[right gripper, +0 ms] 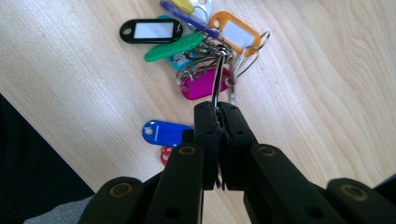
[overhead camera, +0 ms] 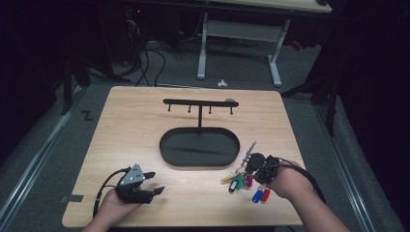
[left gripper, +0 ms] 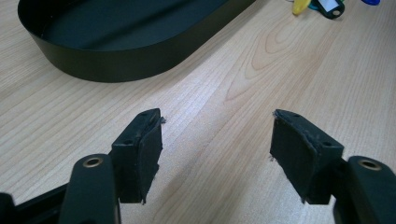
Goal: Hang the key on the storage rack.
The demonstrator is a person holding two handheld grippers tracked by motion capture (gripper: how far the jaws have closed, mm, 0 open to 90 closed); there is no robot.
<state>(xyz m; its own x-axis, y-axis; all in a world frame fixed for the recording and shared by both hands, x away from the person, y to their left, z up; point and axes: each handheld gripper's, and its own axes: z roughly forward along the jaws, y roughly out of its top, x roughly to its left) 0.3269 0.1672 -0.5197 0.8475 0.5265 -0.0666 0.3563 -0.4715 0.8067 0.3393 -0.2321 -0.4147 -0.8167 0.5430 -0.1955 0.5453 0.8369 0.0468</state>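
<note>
- High view: the right tool sits near the right end of the worktop's near edge, with a bunch of coloured key tags spread on the wood just below it, a red and a blue tag lying closest to the person's hand.
- Right gripper view: the right tool has its jaws pressed tight together on a metal ring, which runs up from between the pads to the key tags; black, green, magenta, orange, yellow and blue tags fan out from it, some lying on the worktop.
- From above that grip is too small to make out, and the ring seems lost among the tags.
- High view: the left tool rests low over the left part of the near edge, well apart from the tags.
- Left gripper view: the left tool stands wide, bare wood between its pads, nothing held.
- A black oval tray lies at the middle of the worktop, with a black hook rack rising from its far side; the left gripper view shows the tray's wall close up at top left, and a yellow and a black tag at the top right edge.
</note>
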